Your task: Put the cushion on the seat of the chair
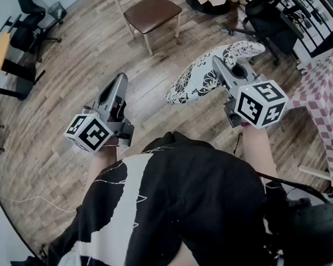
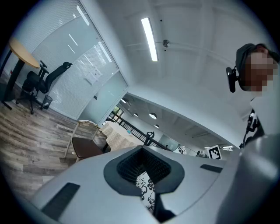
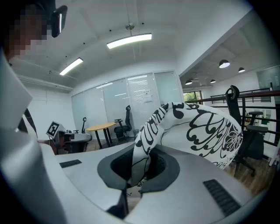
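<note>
White fabric printed with black flowers and scrolls covers the cushion (image 1: 194, 79), which hangs in the air above the wooden floor (image 1: 74, 66), touching neither the floor nor any furniture. It is long and plump, bent into a curve. In the right gripper view it (image 3: 197, 131) rises from the jaws as a narrow pinched fold, then arches over and swells out to the right.

The right gripper (image 1: 218, 61) carries it. Its jaws are closed tight on that fold of fabric, and its marker cube (image 1: 261, 103) sits nearer the person.

The left gripper (image 1: 121, 80) is held beside the cushion's lower end, apart from it. Its jaws (image 2: 144, 169) are together and clamp nothing. A scrap of black-and-white print shows through the slit between them, too small to tell what it belongs to.

The chair (image 1: 153, 12) stands toward the far edge of the floor, well apart from the cushion. It has a pale wooden frame and a flat brown seat, and the left gripper view shows it (image 2: 85, 146) low on the left.

Black office chairs stand at the floor's far left corner (image 1: 28, 0) and far right (image 1: 271, 20). A pink checked tablecloth (image 1: 323, 84) hangs along the right edge. The person's black-and-white top (image 1: 179, 198) fills the near side.
</note>
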